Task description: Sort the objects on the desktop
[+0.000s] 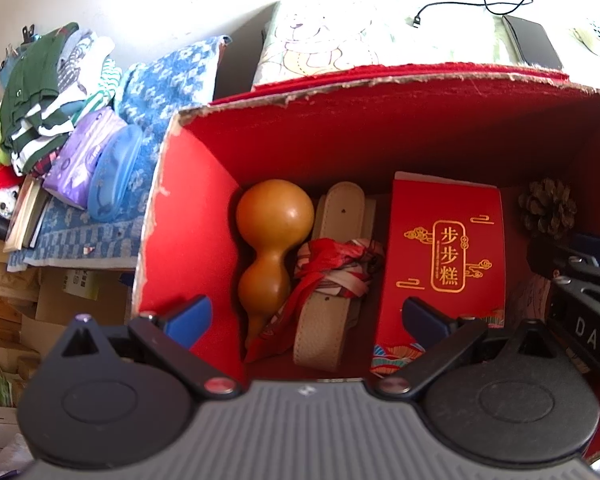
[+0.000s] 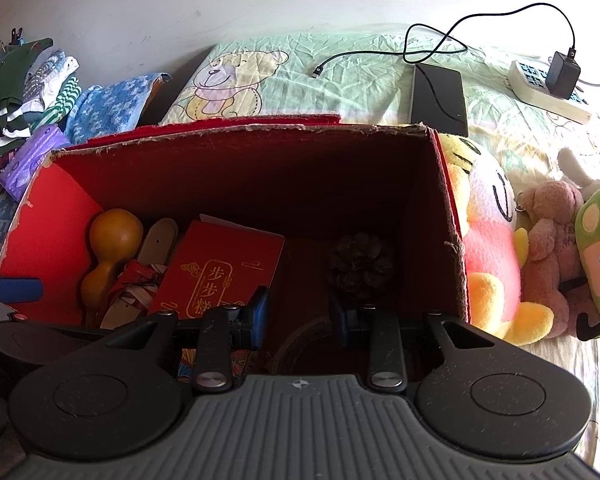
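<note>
We see an open red cardboard box with torn grey edges (image 1: 188, 208) (image 2: 236, 168), and we place everything against it. Inside, against its left wall, lies an orange-brown gourd (image 1: 270, 236) (image 2: 110, 256). Just right of the gourd lies a beige leather strap (image 1: 332, 264) (image 2: 158, 240) with a red-and-white knotted ribbon (image 1: 336, 268) (image 2: 140, 280) bunched on top of it. Right of the strap lies a red carton with gold Chinese lettering (image 1: 446, 248) (image 2: 220, 268). A brown pine cone (image 1: 548, 208) (image 2: 360, 264) sits on the box floor toward the right wall, apart from the carton.

We see the left gripper (image 1: 304, 316) over the box with its blue-padded fingers (image 1: 192, 316) spread wide, nothing between them; gourd, ribbon and strap show in the gap. The right gripper (image 2: 300, 316) hangs inside the box with its jaws parted, holding nothing, its tips just short of the pine cone. In the left wrist view, its black body enters at the right edge, below the cone.

Outside the box: left of it a stack of folded clothes (image 1: 52, 92) (image 2: 24, 88) and a blue patterned towel (image 1: 168, 88) (image 2: 112, 108); behind it a bear-print green sheet (image 2: 340, 80), a black tablet (image 2: 438, 96) with a black cable (image 2: 440, 44) and a white power strip (image 2: 548, 92). Right of the box, touching its wall, sits a row of plush toys (image 2: 496, 248).
</note>
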### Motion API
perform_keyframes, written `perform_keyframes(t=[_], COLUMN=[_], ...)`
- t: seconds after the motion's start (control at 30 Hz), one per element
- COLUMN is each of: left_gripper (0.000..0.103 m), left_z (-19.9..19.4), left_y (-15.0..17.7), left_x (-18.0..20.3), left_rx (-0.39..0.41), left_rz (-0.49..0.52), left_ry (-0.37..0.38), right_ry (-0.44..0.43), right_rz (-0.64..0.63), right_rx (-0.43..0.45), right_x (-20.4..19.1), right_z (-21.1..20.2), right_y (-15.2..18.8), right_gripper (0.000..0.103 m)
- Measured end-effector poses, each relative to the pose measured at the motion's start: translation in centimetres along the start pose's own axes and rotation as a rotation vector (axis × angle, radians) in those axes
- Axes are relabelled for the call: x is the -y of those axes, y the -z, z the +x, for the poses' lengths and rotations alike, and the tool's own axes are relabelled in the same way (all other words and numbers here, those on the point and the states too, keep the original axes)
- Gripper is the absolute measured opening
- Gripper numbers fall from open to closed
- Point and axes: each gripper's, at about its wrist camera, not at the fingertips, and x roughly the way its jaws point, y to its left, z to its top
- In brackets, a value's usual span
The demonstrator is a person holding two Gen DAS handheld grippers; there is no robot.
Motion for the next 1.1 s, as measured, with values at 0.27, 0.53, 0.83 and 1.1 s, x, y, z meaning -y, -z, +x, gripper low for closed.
perform_keyframes(t=[0.27, 0.53, 0.83, 1.1], left_gripper=[0.102, 0.102, 0.102, 0.102], left_z=[-0.1, -0.3, -0.5, -0.4], left_y=[0.2, 0.0, 0.0, 0.0], left_x=[-0.1, -0.8, -0.7, -0.3], left_rx=[-0.002, 0.004, 0.022, 0.024], left_rz=[-0.006, -0.030, -0.032, -0.020], left_ry=[0.022, 0.053, 0.099, 0.140], right_ry=[0.007, 0.038, 0.036, 0.036], right_rz=[0.012, 0.010, 0.014, 0.014], right_rx=[-0.028, -0.025, -0.017, -0.017], right_x=[0.0, -0.3, -0.3, -0.4], right_z=[0.2, -0.1, -0.2, -0.3], right_y=[-0.3, -1.1, -1.2, -1.2], right_gripper=[0.034, 0.035, 0.037, 0.038])
